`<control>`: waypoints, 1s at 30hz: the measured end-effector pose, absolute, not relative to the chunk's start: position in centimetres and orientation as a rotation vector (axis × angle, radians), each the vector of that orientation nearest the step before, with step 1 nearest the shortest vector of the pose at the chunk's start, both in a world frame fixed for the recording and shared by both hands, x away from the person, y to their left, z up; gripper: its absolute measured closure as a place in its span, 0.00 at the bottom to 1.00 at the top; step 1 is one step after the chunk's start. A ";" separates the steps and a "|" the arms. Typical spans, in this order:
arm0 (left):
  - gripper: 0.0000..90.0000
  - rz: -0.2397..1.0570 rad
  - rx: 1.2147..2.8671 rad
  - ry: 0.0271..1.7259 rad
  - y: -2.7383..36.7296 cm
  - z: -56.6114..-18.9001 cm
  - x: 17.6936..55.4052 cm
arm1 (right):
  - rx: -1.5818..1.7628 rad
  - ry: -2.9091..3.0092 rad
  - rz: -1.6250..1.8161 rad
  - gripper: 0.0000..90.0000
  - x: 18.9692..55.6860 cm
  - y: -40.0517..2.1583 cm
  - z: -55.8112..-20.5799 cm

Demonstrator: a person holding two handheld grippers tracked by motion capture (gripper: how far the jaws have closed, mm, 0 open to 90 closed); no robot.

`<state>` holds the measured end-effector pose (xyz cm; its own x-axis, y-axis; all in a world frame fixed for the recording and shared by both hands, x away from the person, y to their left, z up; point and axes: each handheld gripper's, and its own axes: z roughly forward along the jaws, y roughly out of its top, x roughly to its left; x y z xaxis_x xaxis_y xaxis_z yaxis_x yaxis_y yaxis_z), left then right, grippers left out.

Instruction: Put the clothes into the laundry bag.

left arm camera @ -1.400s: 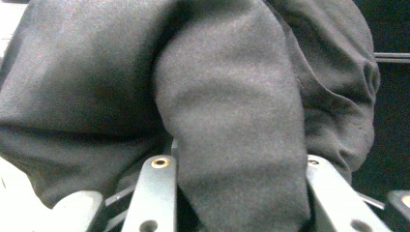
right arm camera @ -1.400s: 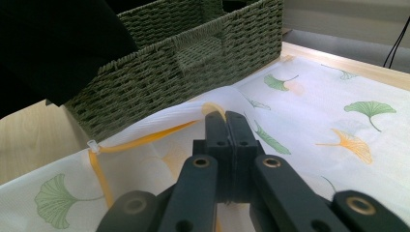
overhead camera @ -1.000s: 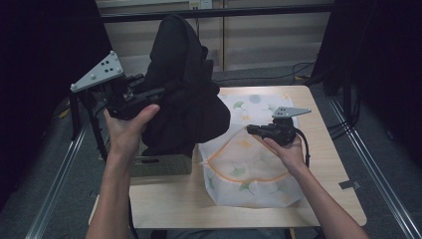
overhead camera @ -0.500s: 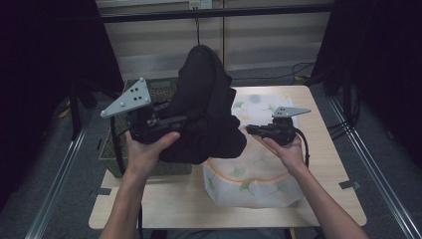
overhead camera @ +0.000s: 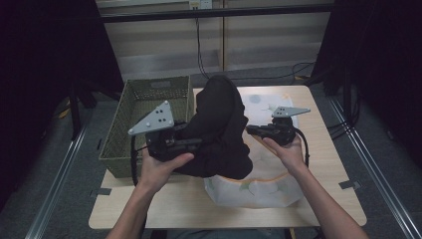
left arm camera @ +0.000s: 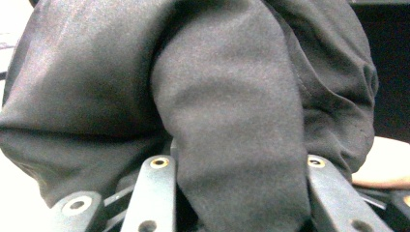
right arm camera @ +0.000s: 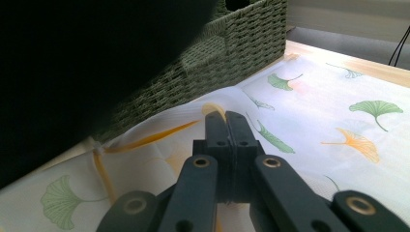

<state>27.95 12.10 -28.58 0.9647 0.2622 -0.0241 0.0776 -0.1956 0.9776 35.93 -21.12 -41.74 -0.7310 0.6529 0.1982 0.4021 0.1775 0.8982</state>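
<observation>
Both grippers are busy with cloth. Held in the person's left hand, the left gripper (overhead camera: 191, 143) has its jaws clamped on a thick fold of the black garment (overhead camera: 221, 127); in the left gripper view the dark fabric (left arm camera: 232, 111) bulges up between the two black jaws and hides their tips. The right gripper (overhead camera: 253, 131) has its jaws pressed together, and in the right gripper view (right arm camera: 225, 121) their tips lie on the edge of the white leaf-printed bag (right arm camera: 338, 116), seemingly nipping its yellow-trimmed rim, though the contact itself is hard to make out.

Compared with a second ago, the left gripper has come down and moved toward the middle of the table (overhead camera: 328, 199), carrying the garment with it. The garment, earlier held high and covering most of the green woven basket (overhead camera: 149, 104), now hangs lower (its bottom bunched over the near-left part of the bag (overhead camera: 259, 191)), so the basket's interior is open to view at the table's left. The right gripper and the bag have stayed where they were.
</observation>
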 end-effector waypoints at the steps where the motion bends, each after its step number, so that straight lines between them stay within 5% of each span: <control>1: 0.73 0.170 1.766 0.253 12.1 -28.6 27.9 | 1.018 2.221 1.578 1.00 35.9 -21.1 -41.7; 30: 0.73 -0.037 1.987 0.219 5.7 -39.9 27.9 | 1.058 2.246 1.562 1.00 36.2 -21.1 -42.1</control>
<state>27.94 5.74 -39.90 0.9826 0.1373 -0.1253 0.1706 -0.3985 0.9012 36.18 -21.11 -42.13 -0.7208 0.6567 0.2218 0.4365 0.1816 0.8812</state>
